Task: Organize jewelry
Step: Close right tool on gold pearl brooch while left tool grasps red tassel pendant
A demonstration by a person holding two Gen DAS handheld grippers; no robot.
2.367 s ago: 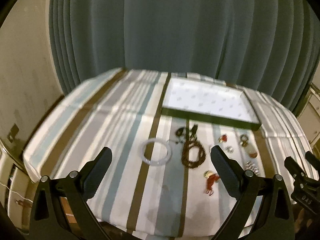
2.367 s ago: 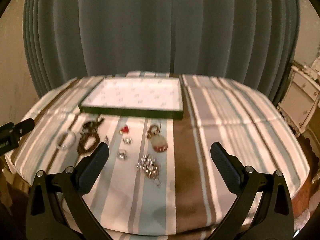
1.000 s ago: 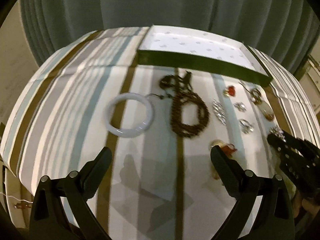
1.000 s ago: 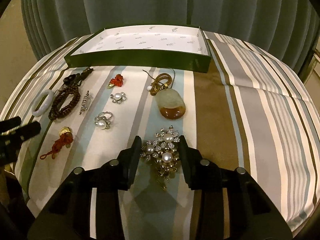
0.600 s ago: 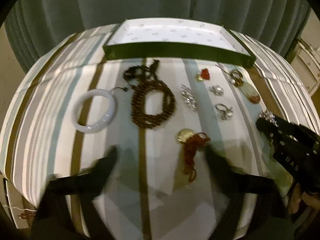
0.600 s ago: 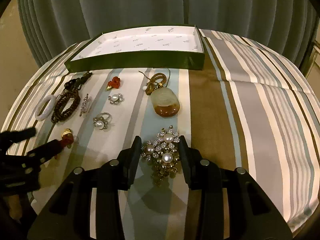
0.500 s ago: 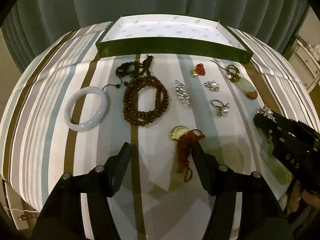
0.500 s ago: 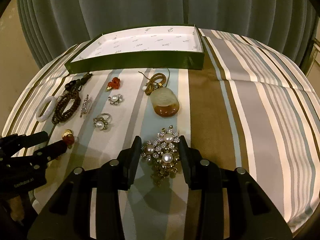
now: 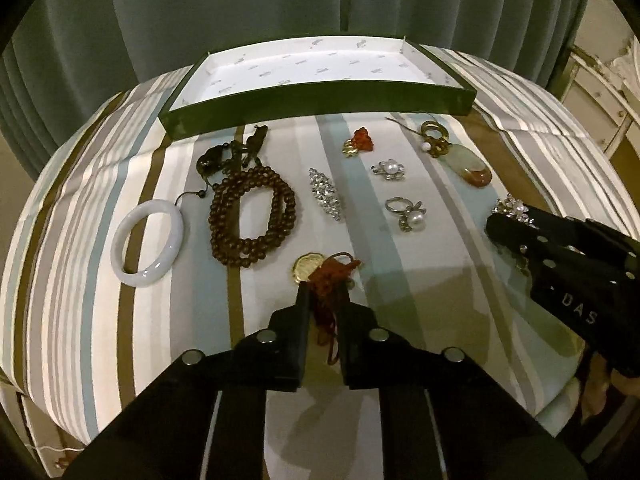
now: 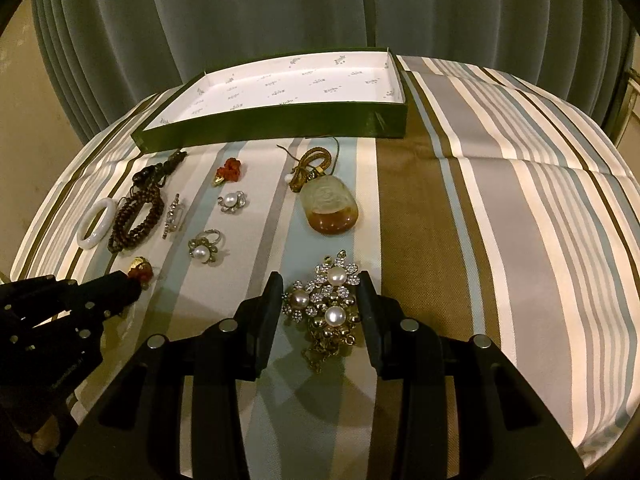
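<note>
Nearest the box-facing edge of the striped desk [image 9: 420, 320], the left gripper [image 9: 323, 294] was pinched shut on the red tassel [image 9: 332, 276] of a gold coin charm [image 9: 305, 269], the coin lying just beyond its fingertips. To the right of it, the right gripper [image 10: 320, 292] held its jaws partly closed on either side of a pearl brooch [image 10: 326, 300]; both pads [image 10: 272, 308] sat against the brooch's edges, though whether they pressed it could not be told. The brooch's gold chain trailed back between the fingers.

Farther toward the box [image 10: 280, 124], a pearl ring [image 9: 408, 214] lay on a blue stripe, and beyond it a pearl flower [image 9: 389, 170]. Left of these sat a crystal clip [image 9: 326, 194], then a coil of brown beads [image 9: 252, 220] with a dark tassel [image 9: 240, 152] running toward the box, and farthest left a white bangle [image 9: 148, 236], touching nothing but a thin cord from the beads.

Right of the pearl flower lay a jade pendant [image 10: 330, 208] with an amber end, its braided gold cord [image 10: 310, 166] pointing at the box. A small red charm [image 10: 229, 172] sat close to the box's front wall.

The box itself, green outside with white printed lining, stood open at the far side of the desk. Behind it hung a grey-green curtain [image 10: 320, 20].
</note>
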